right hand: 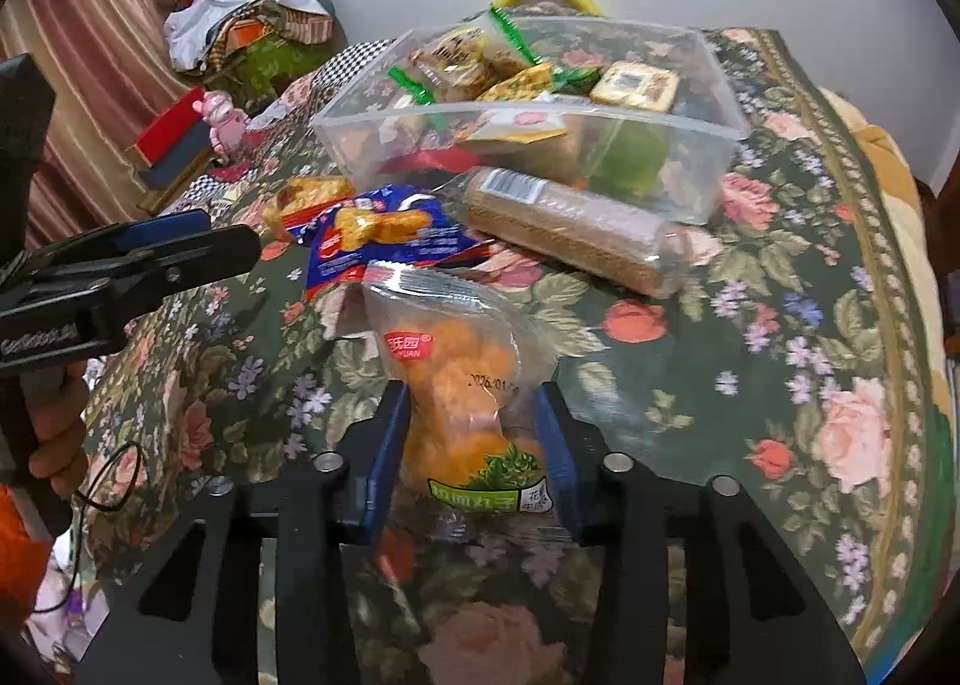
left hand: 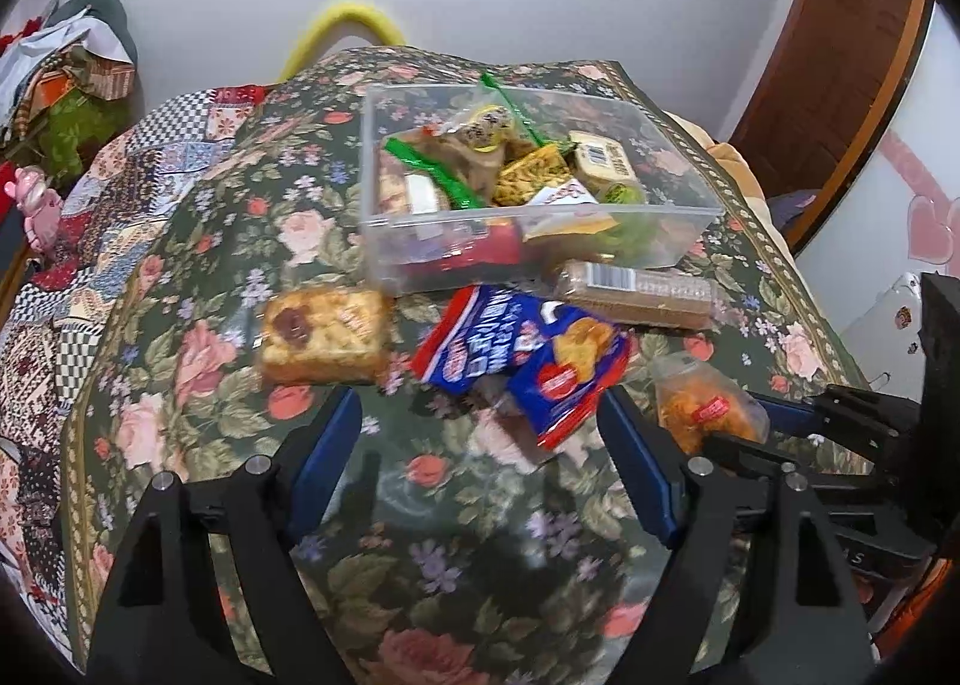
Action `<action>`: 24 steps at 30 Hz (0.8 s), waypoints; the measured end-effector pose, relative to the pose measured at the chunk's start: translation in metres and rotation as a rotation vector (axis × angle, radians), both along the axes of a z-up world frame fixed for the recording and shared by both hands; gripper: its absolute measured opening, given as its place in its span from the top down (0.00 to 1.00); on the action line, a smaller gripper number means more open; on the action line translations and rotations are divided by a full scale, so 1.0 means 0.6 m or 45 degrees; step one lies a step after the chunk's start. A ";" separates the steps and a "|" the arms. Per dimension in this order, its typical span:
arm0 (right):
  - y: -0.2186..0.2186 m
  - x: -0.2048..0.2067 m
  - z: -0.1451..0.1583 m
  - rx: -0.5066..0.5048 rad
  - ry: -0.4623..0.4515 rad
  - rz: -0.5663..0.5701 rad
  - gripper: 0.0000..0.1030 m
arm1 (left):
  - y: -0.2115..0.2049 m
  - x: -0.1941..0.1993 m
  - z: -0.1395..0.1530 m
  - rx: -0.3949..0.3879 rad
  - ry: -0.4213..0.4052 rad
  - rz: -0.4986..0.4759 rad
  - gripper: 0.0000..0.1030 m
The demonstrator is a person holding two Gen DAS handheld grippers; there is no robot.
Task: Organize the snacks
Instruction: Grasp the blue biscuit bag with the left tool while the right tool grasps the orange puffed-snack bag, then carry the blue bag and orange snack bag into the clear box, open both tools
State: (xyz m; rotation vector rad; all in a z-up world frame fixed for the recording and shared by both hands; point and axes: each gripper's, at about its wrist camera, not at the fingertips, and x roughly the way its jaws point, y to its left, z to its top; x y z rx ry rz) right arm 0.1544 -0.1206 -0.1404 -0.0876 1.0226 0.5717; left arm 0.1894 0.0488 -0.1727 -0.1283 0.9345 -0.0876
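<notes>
A clear plastic box [left hand: 384, 241] [right hand: 714, 157] holding several wrapped snacks stands at the far side of the floral tablecloth. In front of it lie a yellow cake pack [left hand: 324, 334] [right hand: 306, 193], a blue and red snack bag [left hand: 522, 361] [right hand: 384, 235] and a long biscuit sleeve [left hand: 636, 295] [right hand: 576, 229]. My right gripper [right hand: 474, 403] is shut on a clear bag of orange snacks [right hand: 456, 373] [left hand: 708, 409]. My left gripper [left hand: 480, 415] is open and empty, just short of the blue bag.
The table edge falls away at the right, near a wooden door [left hand: 840, 55]. A patchwork cloth [left hand: 90, 241], a pink toy [right hand: 225, 118] and a pile of clothes [right hand: 252, 31] sit at the left. A yellow hoop [left hand: 348, 31] stands behind the table.
</notes>
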 end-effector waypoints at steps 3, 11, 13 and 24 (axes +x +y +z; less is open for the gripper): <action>-0.022 0.000 0.008 -0.018 -0.037 -0.029 0.71 | -0.017 0.018 -0.002 -0.001 0.004 -0.013 0.21; -0.066 0.009 0.016 -0.004 -0.056 -0.101 0.78 | -0.044 0.079 -0.038 0.029 0.069 -0.005 0.21; -0.070 0.010 0.015 0.006 -0.048 -0.108 0.78 | -0.045 0.094 -0.052 0.029 0.094 -0.003 0.20; -0.067 0.033 0.001 0.036 0.027 -0.125 0.61 | -0.068 0.116 -0.081 0.124 0.039 -0.048 0.11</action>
